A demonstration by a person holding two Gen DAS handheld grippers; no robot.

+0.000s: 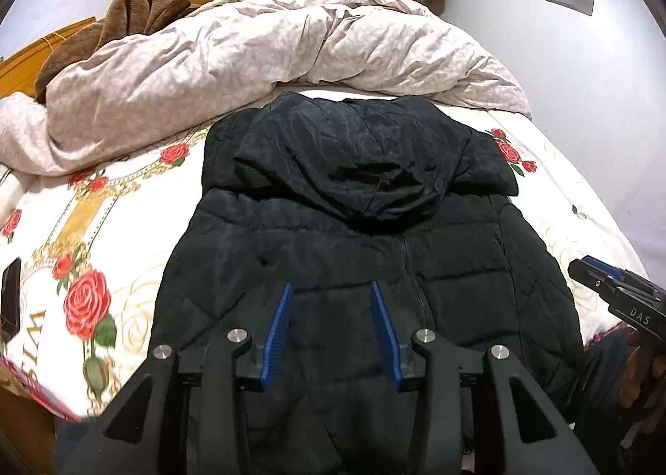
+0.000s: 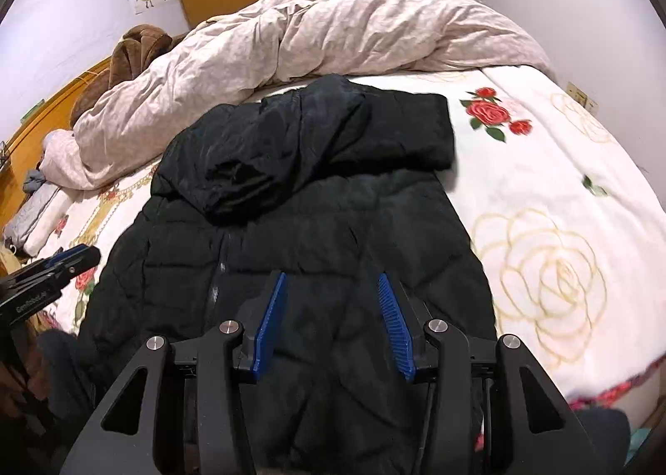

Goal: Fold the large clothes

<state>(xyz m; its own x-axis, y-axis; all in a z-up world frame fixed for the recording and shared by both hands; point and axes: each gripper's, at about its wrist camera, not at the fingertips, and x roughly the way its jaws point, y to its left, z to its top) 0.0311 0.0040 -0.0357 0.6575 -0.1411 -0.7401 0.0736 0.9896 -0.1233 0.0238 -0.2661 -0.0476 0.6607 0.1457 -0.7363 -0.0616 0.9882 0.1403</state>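
Observation:
A black hooded puffer jacket [image 1: 354, 233] [image 2: 316, 221] lies flat on the bed, zip side up, with its hood [image 1: 374, 158] [image 2: 266, 158] flopped over the chest. Its sleeves look folded in, and the hem end hangs toward me. My left gripper [image 1: 331, 285] hovers above the lower part of the jacket, its blue pads apart with nothing between them. Over the jacket's right half, my right gripper [image 2: 331, 276] is likewise open and empty. Each gripper shows in the other's view: the right gripper [image 1: 599, 271] at the jacket's right edge, the left gripper [image 2: 75, 256] at its left edge.
A rumpled beige duvet [image 1: 249, 54] is heaped along the far side of the bed, with a brown plush blanket [image 1: 137, 4] behind it. The rose-print bedsheet [image 1: 83, 246] lies bare on both sides of the jacket. A dark phone [image 1: 10, 296] rests at the left edge.

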